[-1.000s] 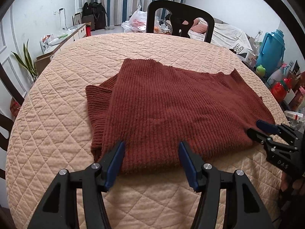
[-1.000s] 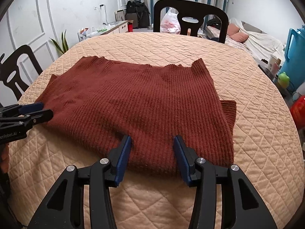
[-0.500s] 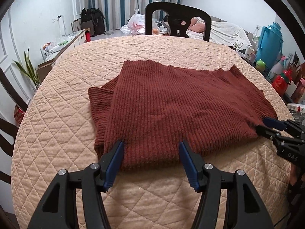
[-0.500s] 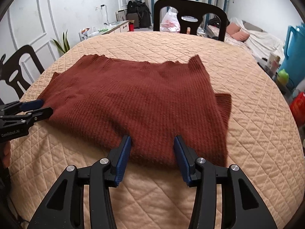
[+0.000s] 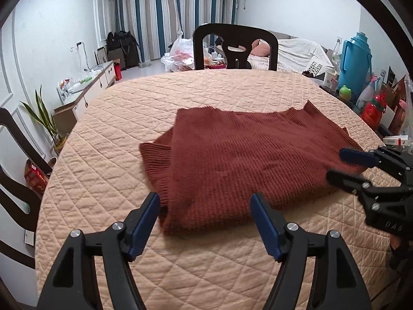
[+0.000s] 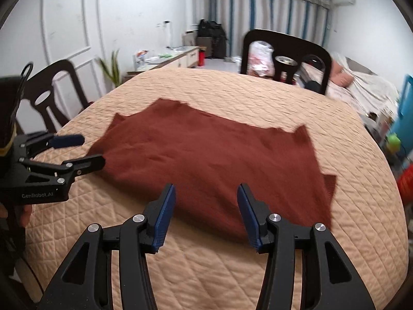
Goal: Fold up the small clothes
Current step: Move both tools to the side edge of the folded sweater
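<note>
Sweater (image 5: 247, 162) lies just beyond both gaping tools.

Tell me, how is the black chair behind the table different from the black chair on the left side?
The far chair faces us across the quilted table, its whole backrest in view; the side chair is cut off by the picture edge. The far chair shows a small cutout; the side chair shows long curved slots. Both are dark.

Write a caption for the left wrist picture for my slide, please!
Two open grippers, left gripper and right gripper, at the near edge of a partly folded red sweater on a quilted table.
</note>
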Action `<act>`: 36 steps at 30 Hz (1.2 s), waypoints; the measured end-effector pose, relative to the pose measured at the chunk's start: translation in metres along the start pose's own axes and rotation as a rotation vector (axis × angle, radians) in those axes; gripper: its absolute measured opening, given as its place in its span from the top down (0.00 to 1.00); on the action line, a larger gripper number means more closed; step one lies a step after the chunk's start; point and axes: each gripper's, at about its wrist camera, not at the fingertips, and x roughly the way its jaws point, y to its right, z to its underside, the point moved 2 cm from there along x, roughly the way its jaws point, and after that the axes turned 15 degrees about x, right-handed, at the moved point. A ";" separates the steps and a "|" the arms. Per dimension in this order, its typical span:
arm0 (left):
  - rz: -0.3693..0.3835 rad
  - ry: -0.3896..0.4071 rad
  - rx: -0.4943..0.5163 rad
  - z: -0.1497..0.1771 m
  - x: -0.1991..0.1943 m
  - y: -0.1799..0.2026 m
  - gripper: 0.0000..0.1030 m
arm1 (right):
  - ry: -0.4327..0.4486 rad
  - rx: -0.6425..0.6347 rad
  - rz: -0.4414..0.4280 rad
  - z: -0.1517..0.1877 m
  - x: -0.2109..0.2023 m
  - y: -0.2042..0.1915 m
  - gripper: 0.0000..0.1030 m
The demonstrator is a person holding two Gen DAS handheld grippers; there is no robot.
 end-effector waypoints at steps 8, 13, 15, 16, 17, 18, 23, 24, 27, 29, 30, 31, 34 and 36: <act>-0.007 0.048 -0.013 0.008 -0.018 -0.025 0.26 | -0.026 -0.084 -0.065 -0.001 0.020 -0.041 0.43; -0.045 0.051 -0.040 0.015 -0.025 -0.047 0.23 | -0.035 -0.146 -0.113 -0.004 0.029 -0.073 0.42; -0.024 0.053 -0.075 0.020 -0.028 -0.058 0.23 | -0.036 -0.166 -0.126 -0.005 0.031 -0.082 0.41; 0.002 0.054 -0.110 0.022 -0.028 -0.065 0.23 | -0.032 -0.177 -0.125 -0.006 0.033 -0.085 0.41; 0.011 0.048 -0.143 0.025 -0.029 -0.074 0.23 | -0.023 -0.189 -0.127 -0.007 0.034 -0.091 0.41; 0.004 0.045 -0.163 0.026 -0.031 -0.082 0.23 | -0.021 -0.196 -0.127 -0.007 0.034 -0.093 0.41; -0.054 0.050 -0.238 0.033 -0.047 -0.123 0.20 | -0.041 -0.247 -0.166 -0.005 0.039 -0.114 0.41; -0.069 0.047 -0.242 0.035 -0.049 -0.128 0.20 | -0.043 -0.249 -0.171 -0.005 0.040 -0.116 0.40; -0.077 0.047 -0.258 0.039 -0.053 -0.137 0.20 | -0.055 -0.260 -0.183 -0.002 0.044 -0.125 0.40; -0.079 0.050 -0.272 0.041 -0.053 -0.141 0.20 | -0.062 -0.277 -0.188 0.000 0.047 -0.131 0.40; -0.074 0.049 -0.276 0.041 -0.052 -0.142 0.20 | -0.069 -0.287 -0.189 0.001 0.050 -0.135 0.40; -0.069 0.045 -0.278 0.042 -0.051 -0.143 0.20 | -0.072 -0.292 -0.188 0.002 0.051 -0.137 0.40; -0.045 0.040 -0.274 0.040 -0.045 -0.144 0.20 | -0.078 -0.312 -0.176 0.005 0.058 -0.145 0.40; -0.013 0.039 -0.288 0.040 -0.041 -0.146 0.20 | -0.088 -0.318 -0.174 0.007 0.062 -0.148 0.40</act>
